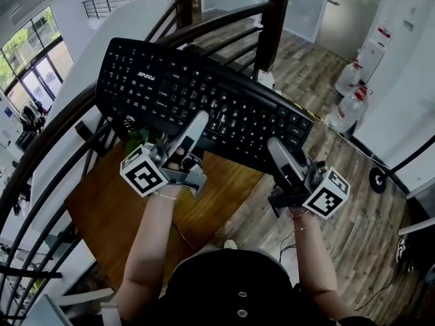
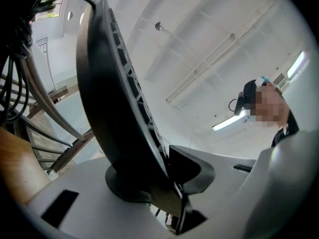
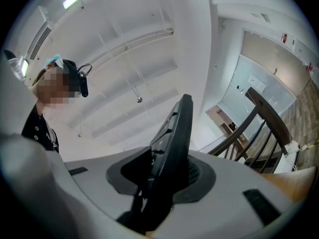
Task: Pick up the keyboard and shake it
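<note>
Two tools are gripping the black keyboard (image 1: 170, 87) by its near edge, holding it aloft: left tool (image 1: 196, 124), right tool (image 1: 277, 149).

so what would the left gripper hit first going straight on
The keyboard: the left gripper is shut on its near edge, so the board fills that line. Beyond it probably the dark railing, but depth is unclear.

The keyboard (image 1: 197, 97) hides the lower jaw of the left gripper (image 1: 197, 124) and the right gripper (image 1: 275, 148) (head view); key print beyond them is too small to read.
</note>
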{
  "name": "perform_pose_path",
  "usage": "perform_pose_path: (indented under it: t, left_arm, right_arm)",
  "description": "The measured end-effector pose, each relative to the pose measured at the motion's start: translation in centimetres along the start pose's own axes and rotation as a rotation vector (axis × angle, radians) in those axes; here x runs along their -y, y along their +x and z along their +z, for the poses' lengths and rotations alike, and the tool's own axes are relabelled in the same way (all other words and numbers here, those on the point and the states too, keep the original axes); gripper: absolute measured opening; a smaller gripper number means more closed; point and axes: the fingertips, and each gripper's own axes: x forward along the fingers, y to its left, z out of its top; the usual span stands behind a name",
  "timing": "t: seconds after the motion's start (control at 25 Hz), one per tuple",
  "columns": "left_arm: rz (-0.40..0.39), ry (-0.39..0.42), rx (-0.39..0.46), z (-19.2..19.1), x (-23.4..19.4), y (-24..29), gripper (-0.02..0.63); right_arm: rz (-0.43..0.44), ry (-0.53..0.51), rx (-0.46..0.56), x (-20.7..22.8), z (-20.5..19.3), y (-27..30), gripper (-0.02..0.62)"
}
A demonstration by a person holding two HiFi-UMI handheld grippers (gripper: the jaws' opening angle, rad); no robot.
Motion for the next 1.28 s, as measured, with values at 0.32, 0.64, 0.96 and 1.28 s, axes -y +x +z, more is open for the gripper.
perform_pose_path:
  t: [0.32,0.64,0.96,1.28]
  left_arm:
    - [-0.046,-0.003,0.008,0.01,0.23,-0.09,0.127]
    - [-0.092,0.034,0.009,0.1,0.39,0.06,0.123]
    - [-0.098,0.026,0.018,0.06,0.39,-0.03,0.123]
    - [-0.095,0.061,-0.01,0.13,1.07,0.46,0.123]
  right_arm:
    - [0.027,-0.065,0.0,-0.1,0.03,0.0,0.14]
    - [0.048,-0.09,0.009,0.11,-0.04,0.0,0.14]
    - [0.05,-0.108,0.008,-0.03,0.05,-0.03,0.14]
    - [0.071,-0.084,0.034,0.53,-0.25,-0.18,0.143]
